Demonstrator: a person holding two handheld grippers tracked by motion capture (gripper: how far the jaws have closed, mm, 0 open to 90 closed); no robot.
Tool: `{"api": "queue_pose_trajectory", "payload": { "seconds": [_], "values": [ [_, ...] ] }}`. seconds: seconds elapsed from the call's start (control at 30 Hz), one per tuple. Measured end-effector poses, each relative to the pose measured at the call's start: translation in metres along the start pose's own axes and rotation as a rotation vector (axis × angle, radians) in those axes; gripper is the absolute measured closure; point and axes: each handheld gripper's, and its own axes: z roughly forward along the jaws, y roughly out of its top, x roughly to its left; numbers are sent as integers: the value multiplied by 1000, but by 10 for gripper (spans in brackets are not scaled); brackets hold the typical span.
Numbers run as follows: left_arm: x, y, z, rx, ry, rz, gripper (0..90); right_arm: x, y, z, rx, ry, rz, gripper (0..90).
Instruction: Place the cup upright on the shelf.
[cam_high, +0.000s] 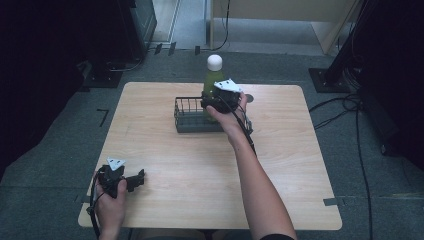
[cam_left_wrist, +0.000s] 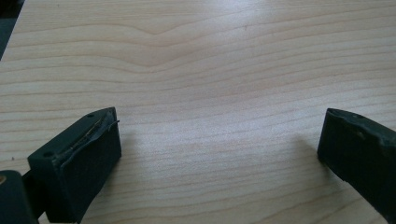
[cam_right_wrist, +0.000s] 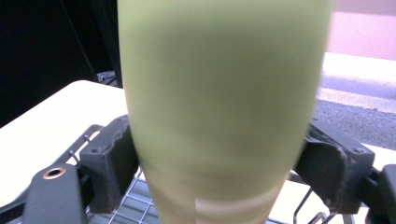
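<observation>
Green and upright, the bottle (cam_high: 213, 75) stood in the wire basket (cam_high: 192, 116) near the table's (cam_high: 280, 165) far edge, our right gripper (cam_high: 216, 102) beside it. Our left gripper's (cam_left_wrist: 219, 154) jaws gaped over bare wood. In the right gripper view both jaws flanked the bottle (cam_right_wrist: 219, 107), apparently touching it; we could not tell whether they gripped.

A green bottle (cam_high: 213, 80) with a white cap (cam_high: 214, 61) stands upright at the right end of a dark wire basket (cam_high: 189, 121), which sits on the far middle of the table. Its body is smooth, tapering toward the bottom.
</observation>
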Motion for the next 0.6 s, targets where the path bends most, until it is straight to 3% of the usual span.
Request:
{"api": "queue_pose_trajectory", "payload": {
  "seconds": [0.4, 0.6],
  "values": [
    [0, 0, 0, -1, 0, 0, 0, -2, 1, -8, 23, 34, 4, 75],
    [0, 0, 0, 0, 0, 0, 0, -6, -2, -23, 20, 56, -3, 9]
  ]
}}
